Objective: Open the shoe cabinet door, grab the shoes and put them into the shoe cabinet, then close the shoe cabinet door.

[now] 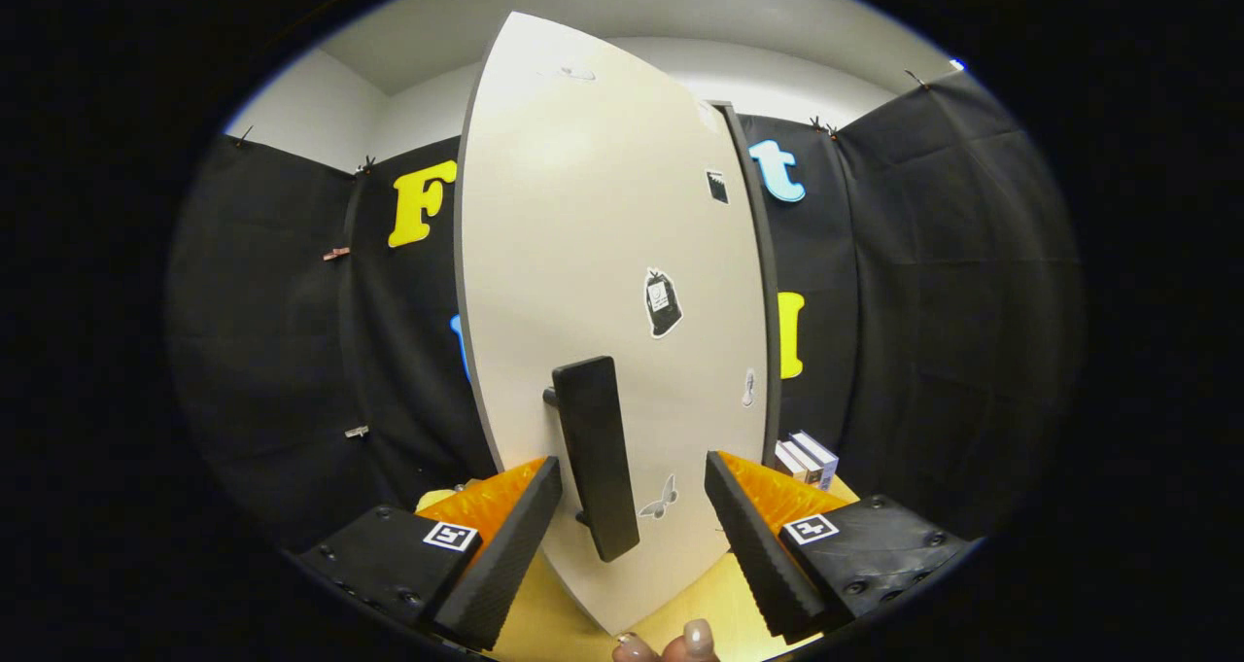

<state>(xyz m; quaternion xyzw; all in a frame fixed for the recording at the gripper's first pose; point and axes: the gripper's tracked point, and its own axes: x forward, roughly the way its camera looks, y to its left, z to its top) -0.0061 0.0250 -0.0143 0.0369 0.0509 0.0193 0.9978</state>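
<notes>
gripper [632, 502] up close to the cabinet door [583, 254], jaws wide apart. the black handle [595, 458] stands upright on the white door, right between the fingers and touching neither. stickers dot the door face. fingertips of a hand [671, 644] peek in below, over the wooden tabletop [709, 609]. small boxes [807, 458] sit just beyond the right finger.

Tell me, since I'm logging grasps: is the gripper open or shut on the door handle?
Open. The gripper has its fingers spread, with the black handle of the cabinet door standing between them, untouched by either.
</notes>
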